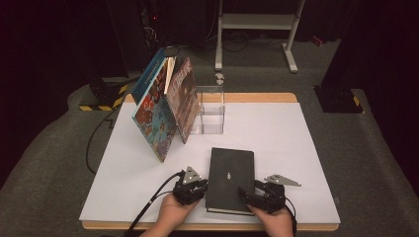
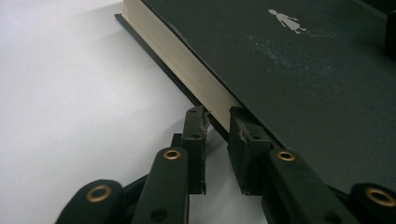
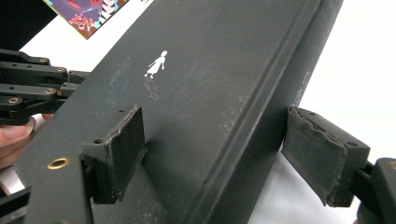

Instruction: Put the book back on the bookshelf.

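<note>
Hardcover (image 1: 230, 178) lies flat at the bench's (image 1: 296, 143) near edge, long axis running away, between the left claw (image 1: 201, 185) barely parted at its page edge and the right claw (image 1: 247, 193) spread wide astride its spine.

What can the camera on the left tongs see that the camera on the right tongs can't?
The left gripper view shows the black book's cream page edges, with the left tongs slightly open at that edge. The right gripper view shows the book's spine between the wide-open right tongs, plus a corner of a colourful picture book. Both show the dark cover's little white figure and the white table.
</note>
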`<state>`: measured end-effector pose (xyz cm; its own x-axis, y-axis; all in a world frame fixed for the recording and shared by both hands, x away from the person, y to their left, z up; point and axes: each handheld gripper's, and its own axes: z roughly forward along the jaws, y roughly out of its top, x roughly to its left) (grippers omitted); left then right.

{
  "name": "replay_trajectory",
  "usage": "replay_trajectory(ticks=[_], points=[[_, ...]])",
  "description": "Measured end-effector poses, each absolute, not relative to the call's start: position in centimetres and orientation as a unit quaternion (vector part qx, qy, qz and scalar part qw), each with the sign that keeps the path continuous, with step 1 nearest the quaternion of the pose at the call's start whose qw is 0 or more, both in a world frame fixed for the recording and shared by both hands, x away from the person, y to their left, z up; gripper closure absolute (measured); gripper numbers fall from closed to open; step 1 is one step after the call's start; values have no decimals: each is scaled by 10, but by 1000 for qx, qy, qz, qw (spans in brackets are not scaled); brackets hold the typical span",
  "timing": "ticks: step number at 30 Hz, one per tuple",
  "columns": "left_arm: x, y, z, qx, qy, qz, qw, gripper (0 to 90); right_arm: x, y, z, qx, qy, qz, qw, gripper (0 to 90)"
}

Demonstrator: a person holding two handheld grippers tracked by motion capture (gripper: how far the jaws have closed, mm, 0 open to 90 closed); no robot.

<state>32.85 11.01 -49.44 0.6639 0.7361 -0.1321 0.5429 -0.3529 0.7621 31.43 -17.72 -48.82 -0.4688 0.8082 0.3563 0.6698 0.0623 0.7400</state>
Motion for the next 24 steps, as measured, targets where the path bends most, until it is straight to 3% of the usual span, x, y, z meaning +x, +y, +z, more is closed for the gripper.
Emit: replay_trajectory(ticks=[19, 21, 24], points=[[344, 138, -494, 805, 414, 135, 402, 801, 343, -139, -484, 493, 743, 444, 89, 208], [345, 139, -495, 803, 418, 135, 403, 769, 343, -140, -483, 488, 746, 444, 91, 231], [345, 144, -494, 801, 418, 143, 403, 663, 340, -144, -478, 477, 749, 447, 110, 333]])
